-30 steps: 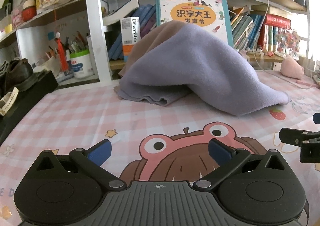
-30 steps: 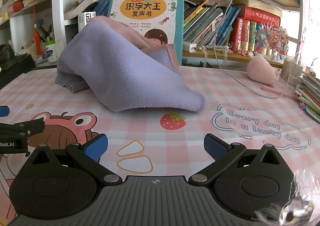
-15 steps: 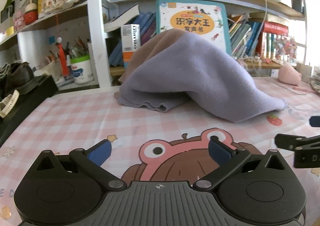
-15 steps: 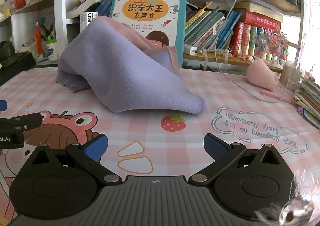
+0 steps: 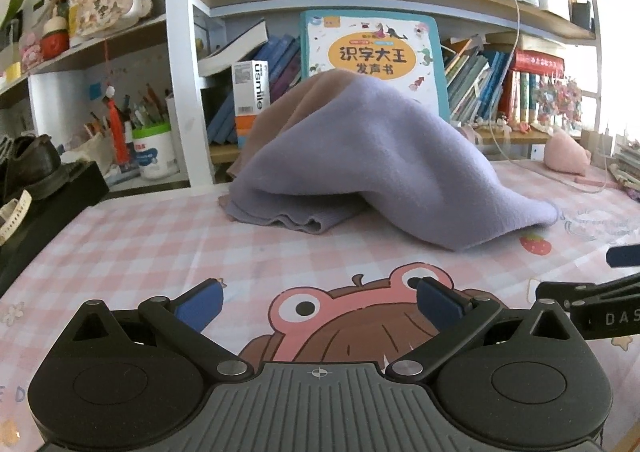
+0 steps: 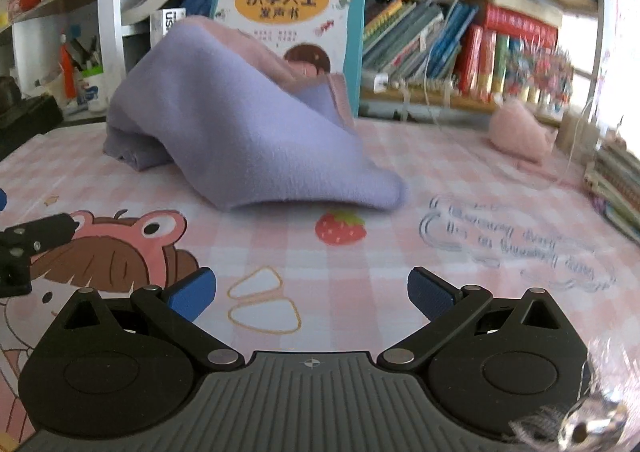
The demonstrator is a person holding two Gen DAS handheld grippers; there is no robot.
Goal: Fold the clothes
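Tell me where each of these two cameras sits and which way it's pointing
Left wrist: rides the left gripper, facing forward over the table toward the purple cloth and bookshelf; own open jaws below, right gripper at right edge.
Right wrist: rides the right gripper, same heading; own open jaws below, left gripper at left edge.
Shared: cloth, picture book, frog print.
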